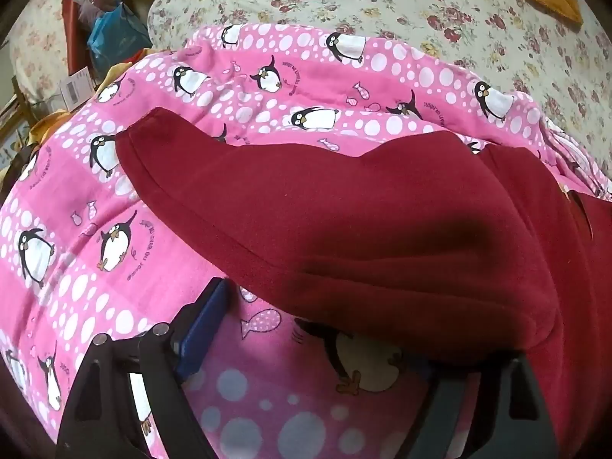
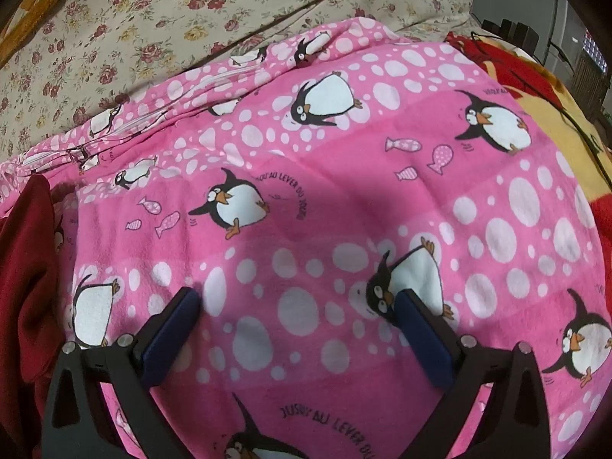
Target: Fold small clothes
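Blue-padded left gripper low in its view, jaws spread wide, right finger buried under dark red garment. Draped across pink penguin-print blanket, running from a hemmed end at upper left down to lower right, covering that finger's tip. Also seen as a red strip at the far left edge of the right view. Right gripper spread wide too, nothing between its pads, both tips pressed on or just above the blanket; contact hard to tell. Beyond the blanket, floral bedsheet. Off to one side, blue plastic bag.
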Demonstrator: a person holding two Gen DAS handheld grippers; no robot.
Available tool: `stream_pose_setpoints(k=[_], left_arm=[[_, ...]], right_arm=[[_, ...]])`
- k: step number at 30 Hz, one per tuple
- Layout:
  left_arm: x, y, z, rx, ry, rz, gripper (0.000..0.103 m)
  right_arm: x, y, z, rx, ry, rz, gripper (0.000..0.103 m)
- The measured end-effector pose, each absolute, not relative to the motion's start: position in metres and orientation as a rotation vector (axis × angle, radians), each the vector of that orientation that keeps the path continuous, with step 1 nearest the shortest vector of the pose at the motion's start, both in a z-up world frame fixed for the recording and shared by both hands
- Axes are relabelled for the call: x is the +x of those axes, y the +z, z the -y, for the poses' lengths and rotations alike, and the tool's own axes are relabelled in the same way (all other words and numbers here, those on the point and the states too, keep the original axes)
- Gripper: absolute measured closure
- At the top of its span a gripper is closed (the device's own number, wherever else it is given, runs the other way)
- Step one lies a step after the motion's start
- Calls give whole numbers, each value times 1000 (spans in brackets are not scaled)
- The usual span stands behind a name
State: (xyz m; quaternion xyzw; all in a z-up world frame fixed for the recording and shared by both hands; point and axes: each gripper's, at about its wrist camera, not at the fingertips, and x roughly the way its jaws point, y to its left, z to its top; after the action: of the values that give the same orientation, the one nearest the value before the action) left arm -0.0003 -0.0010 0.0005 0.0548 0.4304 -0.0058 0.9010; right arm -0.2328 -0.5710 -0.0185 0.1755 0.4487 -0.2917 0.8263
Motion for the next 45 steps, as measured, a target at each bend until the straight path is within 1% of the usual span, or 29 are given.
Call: stream_pose_setpoints(k=[11,18,20,24,26,29,34,36,41,45], left_arm=[[-1,2,4,103,-11,-896,39],[-26,13,0,51,-41,-973,39],[-36,18,2,59,-42,-969,44],[-60,35,9,51,-78,-916,45],[-73,46,12,42,-95,-884,45],[-89,60,15,11,-115,-832,45],[-99,69,27,5,-146,-832,45],[-103,70,31,13,-150,-831,45],[-111,73,42,20,-168,-832,45],[-111,73,47,46,-165,-821,45]], right_arm=[[-233,-19,571,373,-620,-953,0],[-233,-19,570,372,-623,-949,0],[-233,-19,570,371,-624,-950,0],[-236,-16,567,380,-602,-971,0],[-239,-6,559,372,-548,-974,3],[-259,21,524,350,-449,-943,3],[-280,70,450,333,-293,-890,3],[-276,80,422,300,-249,-889,3],[-258,91,368,305,-134,-872,3],[-238,85,340,329,-116,-884,3]])
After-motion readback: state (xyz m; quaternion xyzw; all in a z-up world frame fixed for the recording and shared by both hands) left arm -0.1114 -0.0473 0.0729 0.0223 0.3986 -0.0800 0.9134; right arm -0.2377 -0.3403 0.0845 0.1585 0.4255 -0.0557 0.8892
